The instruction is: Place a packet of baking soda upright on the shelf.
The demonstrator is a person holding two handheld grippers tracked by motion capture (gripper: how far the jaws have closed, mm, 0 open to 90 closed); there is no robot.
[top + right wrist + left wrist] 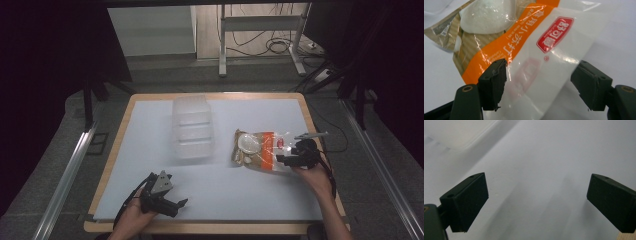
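Observation:
A food bag point(261, 149) with an orange band, a brown printed part and a clear end lies flat on the white sheet, right of centre. My right gripper point(291, 159) stands open at its clear end; in the right gripper view the bag point(529, 47) lies between the spread jaws of the gripper point(539, 83), its clear end with a red logo nearest. A clear plastic container point(192, 126) stands at the table's middle back. My left gripper point(172, 204) rests low near the front edge, open, with bare white sheet between the gripper point(536, 200) jaws.
The white sheet point(150, 150) covers a wooden table point(215, 228) with rounded corners. Metal rails point(65, 175) run along both sides on the floor. A desk frame point(222, 45) and cables stand beyond the far edge. A corner of the container point(454, 132) shows at upper left.

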